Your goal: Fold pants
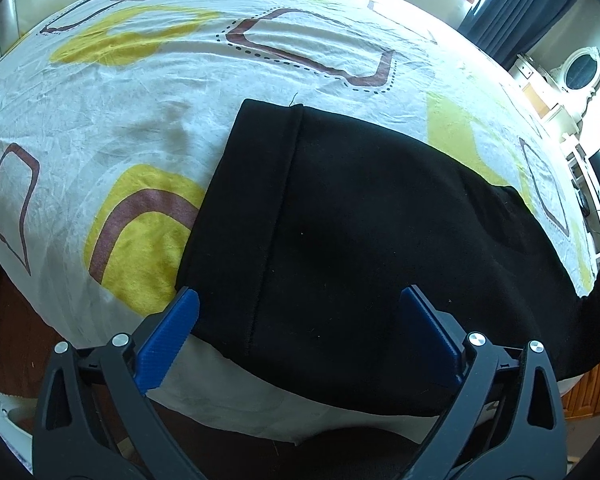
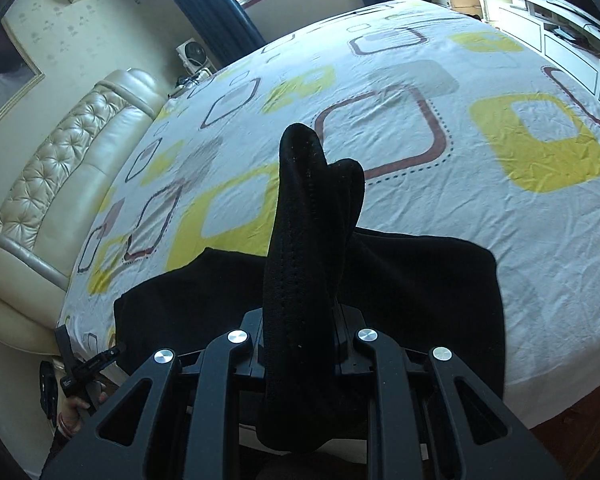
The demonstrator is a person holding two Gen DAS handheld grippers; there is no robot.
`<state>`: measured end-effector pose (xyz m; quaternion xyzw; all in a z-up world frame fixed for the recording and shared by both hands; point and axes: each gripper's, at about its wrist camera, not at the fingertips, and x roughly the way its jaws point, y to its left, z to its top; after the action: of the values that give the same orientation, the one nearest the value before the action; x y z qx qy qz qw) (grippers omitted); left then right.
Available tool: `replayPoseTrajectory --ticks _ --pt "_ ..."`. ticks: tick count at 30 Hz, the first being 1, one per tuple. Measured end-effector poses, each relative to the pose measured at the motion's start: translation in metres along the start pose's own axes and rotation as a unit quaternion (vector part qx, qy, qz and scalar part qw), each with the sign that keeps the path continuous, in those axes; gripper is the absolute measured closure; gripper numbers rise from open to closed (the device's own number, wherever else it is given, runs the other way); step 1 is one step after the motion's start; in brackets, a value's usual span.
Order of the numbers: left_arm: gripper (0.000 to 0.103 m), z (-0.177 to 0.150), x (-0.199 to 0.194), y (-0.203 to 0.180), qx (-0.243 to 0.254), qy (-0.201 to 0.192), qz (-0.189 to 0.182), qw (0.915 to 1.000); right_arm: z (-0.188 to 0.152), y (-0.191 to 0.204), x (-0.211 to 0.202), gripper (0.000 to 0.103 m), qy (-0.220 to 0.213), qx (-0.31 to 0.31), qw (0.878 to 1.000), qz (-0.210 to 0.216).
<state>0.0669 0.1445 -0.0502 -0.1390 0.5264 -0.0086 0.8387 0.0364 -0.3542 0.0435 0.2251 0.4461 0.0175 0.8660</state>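
Note:
Black pants (image 1: pixel 360 220) lie flat near the front edge of a bed with a white patterned sheet (image 1: pixel 140 88). The hemmed leg end points to the far left in the left wrist view. My left gripper (image 1: pixel 300 320) is open, its blue fingers (image 1: pixel 172 336) spread just above the pants' near edge, holding nothing. My right gripper (image 2: pixel 300 320) is shut on a bunched fold of the pants (image 2: pixel 312 208), which stands up between the jaws and hides the fingertips. The rest of the pants (image 2: pixel 420 280) lies on the sheet (image 2: pixel 420 80) below.
A tufted cream headboard (image 2: pixel 48 184) runs along the left of the bed. White furniture (image 2: pixel 560 24) stands at the far right, dark curtains (image 2: pixel 220 8) and windows behind. The left gripper (image 2: pixel 88 364) shows at the bed's left corner. Wooden floor (image 1: pixel 16 320) lies below the bed edge.

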Motion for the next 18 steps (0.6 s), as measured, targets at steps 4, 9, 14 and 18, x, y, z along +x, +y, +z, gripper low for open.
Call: replayPoseTrajectory --ticks 4,9,14,18 --pt "0.003 0.001 0.002 0.008 -0.013 0.005 -0.003 0.9999 -0.024 0.033 0.045 0.083 0.025 -0.029 0.999 -0.034" --pt "0.003 0.002 0.01 0.031 -0.072 0.025 -0.027 0.9967 -0.046 0.06 0.089 0.083 0.053 -0.049 0.996 -0.061" --pt "0.003 0.002 0.005 0.046 -0.128 0.016 -0.057 0.99 -0.062 0.08 0.111 0.082 0.056 -0.083 0.989 -0.105" --pt "0.003 0.002 0.005 0.045 -0.126 0.017 -0.056 0.9903 -0.071 0.094 0.116 0.076 0.05 -0.114 0.983 -0.136"
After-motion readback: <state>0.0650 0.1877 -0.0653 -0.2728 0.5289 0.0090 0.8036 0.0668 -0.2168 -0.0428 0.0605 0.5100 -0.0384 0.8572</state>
